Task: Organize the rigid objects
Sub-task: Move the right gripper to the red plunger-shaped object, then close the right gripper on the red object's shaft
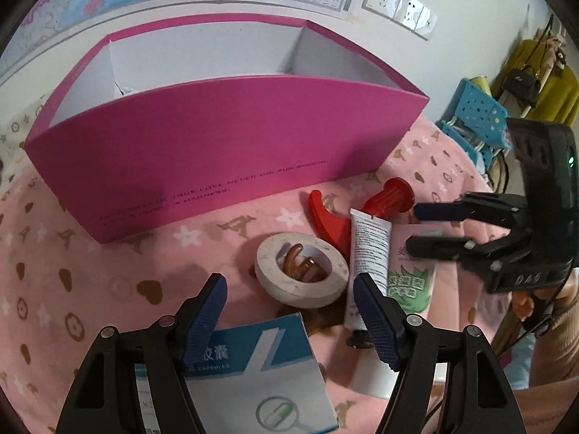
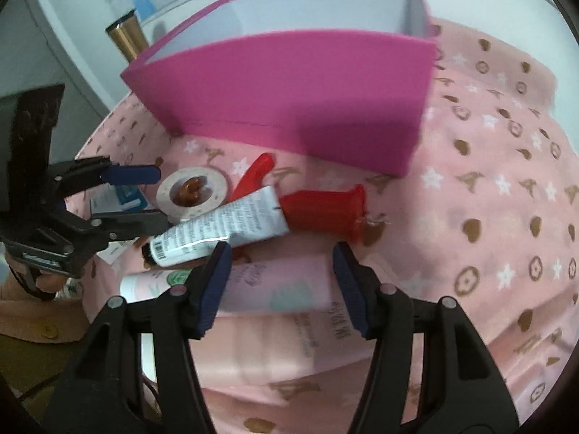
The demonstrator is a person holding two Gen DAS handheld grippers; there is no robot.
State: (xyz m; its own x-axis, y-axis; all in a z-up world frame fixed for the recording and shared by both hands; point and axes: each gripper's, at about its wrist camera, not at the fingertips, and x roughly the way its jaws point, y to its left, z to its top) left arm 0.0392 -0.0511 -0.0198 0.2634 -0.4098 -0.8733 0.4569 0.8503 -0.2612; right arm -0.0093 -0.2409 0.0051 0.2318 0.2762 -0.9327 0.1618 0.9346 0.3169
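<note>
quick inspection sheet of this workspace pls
surface: pink patterned blanket
job's things: open magenta box; tape roll around a brown clip; white tube lying across red holder; blue-white carton; pink pack
clutter: nothing seen
grippers: left gripper open over the carton; right gripper open over the pink pack
cables: dark cords near blue basket
surroundings: wall map, sockets

I see a matt magenta cardboard box (image 1: 202, 152) on soft, fuzzy pink cloth (image 1: 90, 271). The red plastic piece (image 2: 325, 211) looks glossy and ribbed, the white tube (image 1: 369, 253) smooth, the tape roll (image 1: 300, 271) papery.
</note>
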